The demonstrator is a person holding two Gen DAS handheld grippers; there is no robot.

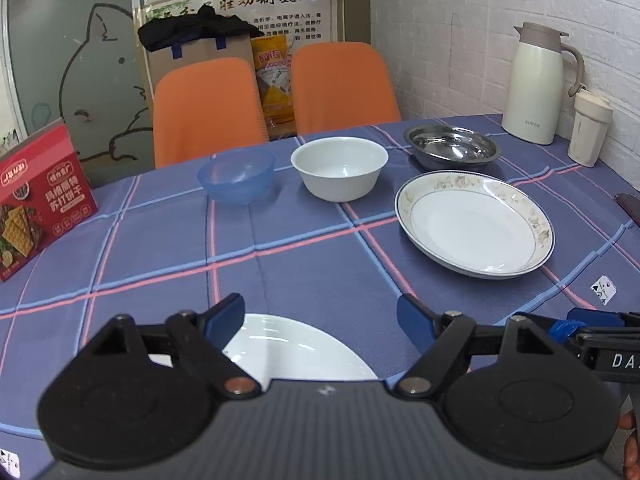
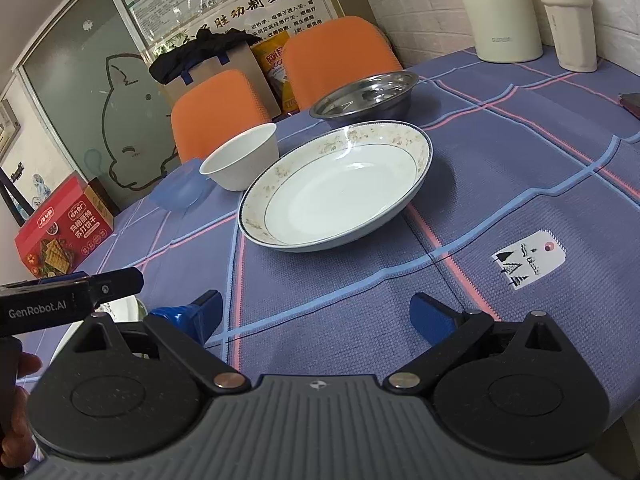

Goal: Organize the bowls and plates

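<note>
A plain white plate [image 1: 296, 350] lies at the table's near edge, right under my open left gripper [image 1: 320, 316]; nothing is between its fingers. Farther back stand a blue plastic bowl [image 1: 237, 175], a white bowl [image 1: 339, 168] and a steel bowl [image 1: 452, 147]. A floral-rimmed plate [image 1: 476, 222] lies to the right. My right gripper [image 2: 316, 314] is open and empty above the cloth, short of the floral-rimmed plate [image 2: 340, 186]. Behind it are the white bowl [image 2: 242, 158], steel bowl [image 2: 366, 94] and blue bowl [image 2: 180, 190].
A red cracker box [image 1: 30, 204] stands at the left. A cream thermos jug [image 1: 538, 80] and a tumbler [image 1: 590, 130] stand at the back right by the brick wall. Two orange chairs [image 1: 208, 108] are behind the table. A dark object [image 1: 630, 206] lies at the right edge.
</note>
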